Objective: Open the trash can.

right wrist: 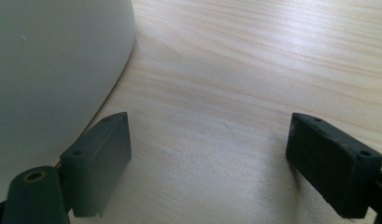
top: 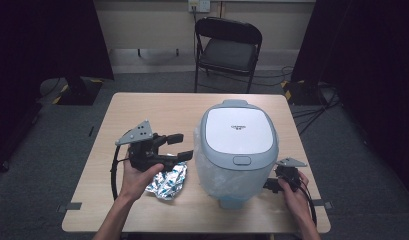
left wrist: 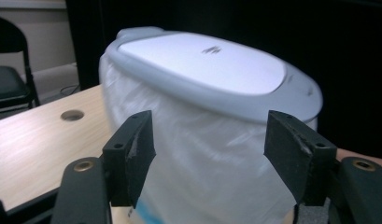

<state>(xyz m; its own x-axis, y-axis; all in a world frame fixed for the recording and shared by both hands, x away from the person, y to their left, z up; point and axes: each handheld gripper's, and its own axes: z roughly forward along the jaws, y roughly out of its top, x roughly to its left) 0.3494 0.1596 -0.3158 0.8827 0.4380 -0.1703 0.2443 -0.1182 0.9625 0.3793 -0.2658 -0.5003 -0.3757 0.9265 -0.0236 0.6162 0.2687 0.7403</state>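
A grey bin with a white lid (top: pixel 237 131) stands on the right half of the wooden table (top: pixel 142 107), lined with a clear plastic bag (top: pixel 212 175) that puffs out below the lid. A crumpled silver wrapper (top: pixel 168 182) lies on the table left of the bin. My left gripper (top: pixel 184 145) hovers above the wrapper, open and empty, its jaws pointing right at the bin. In the left gripper view the lid (left wrist: pixel 202 65) and bag (left wrist: pixel 207 163) lie ahead between the open jaws of my left gripper (left wrist: pixel 209 154). My right gripper (top: pixel 268 184) rests low beside the bin's right side, open; in its own view, my right gripper (right wrist: pixel 209 154) has the bin wall (right wrist: pixel 48 70) by its left jaw.
A black folding chair (top: pixel 227 50) stands beyond the table's far edge. Dark curtains hang at both sides, with cables on the floor at the right. A round cable hole (left wrist: pixel 72 115) sits in the tabletop left of the bin.
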